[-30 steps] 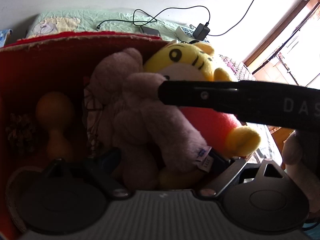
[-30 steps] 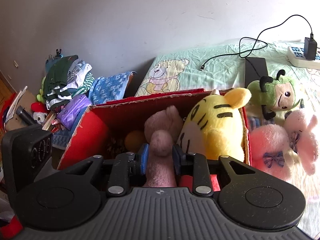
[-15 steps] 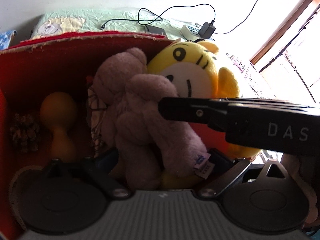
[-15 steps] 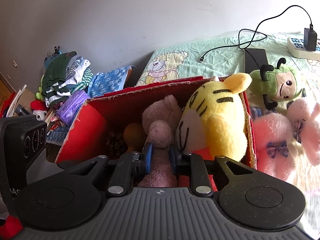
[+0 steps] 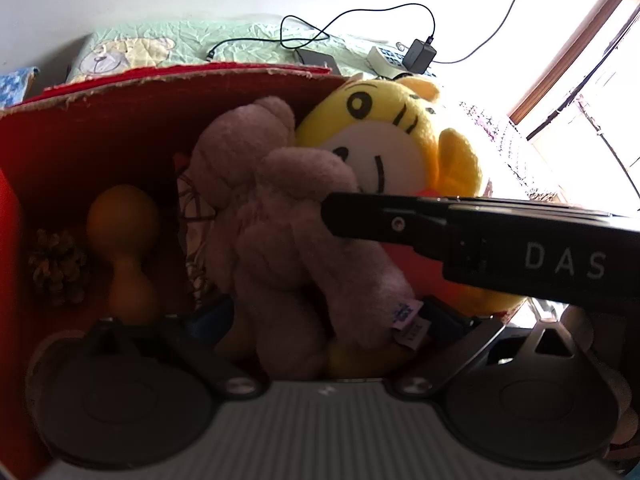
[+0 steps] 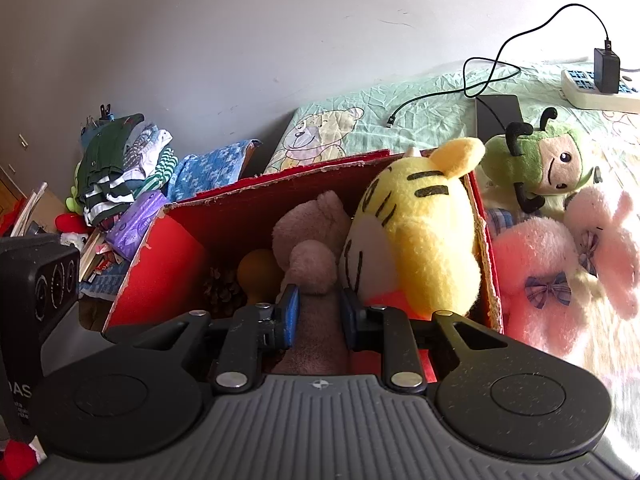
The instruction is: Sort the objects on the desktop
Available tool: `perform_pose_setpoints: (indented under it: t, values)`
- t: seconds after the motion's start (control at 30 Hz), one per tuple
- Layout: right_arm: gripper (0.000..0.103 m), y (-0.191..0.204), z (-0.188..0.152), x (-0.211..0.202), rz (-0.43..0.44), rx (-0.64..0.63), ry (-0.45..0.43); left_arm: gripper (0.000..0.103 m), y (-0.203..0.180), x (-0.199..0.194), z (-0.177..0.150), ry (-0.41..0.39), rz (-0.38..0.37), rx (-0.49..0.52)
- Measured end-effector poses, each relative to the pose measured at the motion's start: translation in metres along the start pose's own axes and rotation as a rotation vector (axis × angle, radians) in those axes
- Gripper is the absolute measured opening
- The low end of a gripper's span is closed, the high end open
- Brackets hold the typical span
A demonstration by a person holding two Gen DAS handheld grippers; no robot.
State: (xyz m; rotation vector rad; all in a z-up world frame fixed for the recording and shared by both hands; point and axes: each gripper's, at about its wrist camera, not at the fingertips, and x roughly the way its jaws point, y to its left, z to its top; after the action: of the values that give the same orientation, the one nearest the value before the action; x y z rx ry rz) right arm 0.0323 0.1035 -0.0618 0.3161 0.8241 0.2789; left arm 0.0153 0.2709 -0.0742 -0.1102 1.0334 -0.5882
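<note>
Right tool clamped on mauve plush, its lower body hidden; left tool spread, fingers mostly obscured.

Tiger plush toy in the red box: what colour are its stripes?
Black stripes on the yellow tiger plush toy; clearest in the right wrist view.

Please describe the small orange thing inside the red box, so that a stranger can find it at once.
Look into the red cardboard box, left of the mauve plush bear. The orange gourd-shaped toy stands beside a pine cone; it alone is smooth and two-lobed, not furry.
</note>
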Motion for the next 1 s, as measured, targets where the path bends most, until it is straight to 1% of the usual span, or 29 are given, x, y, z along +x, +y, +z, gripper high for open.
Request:
perform_pose_setpoints:
  t: [0.37, 0.77, 0.87, 1.0]
  values:
    - [0.024, -0.002, -0.003, -0.004, 0.001, 0.014, 0.009, 0.1, -0.007, 0.002, 0.0, -0.008, 0.037, 0.008]
    - [0.025, -0.001, -0.007, -0.011, -0.001, 0.0, 0.005, 0.1, -0.015, -0.008, -0.006, -0.029, 0.088, 0.015]
    - [0.025, 0.0, -0.008, -0.014, 0.0, -0.003, -0.001, 0.1, -0.018, -0.015, -0.01, -0.035, 0.098, 0.011]
    - [0.025, 0.001, -0.01, -0.018, 0.005, -0.007, -0.005, 0.102, -0.022, -0.012, -0.007, -0.044, 0.133, 0.01]
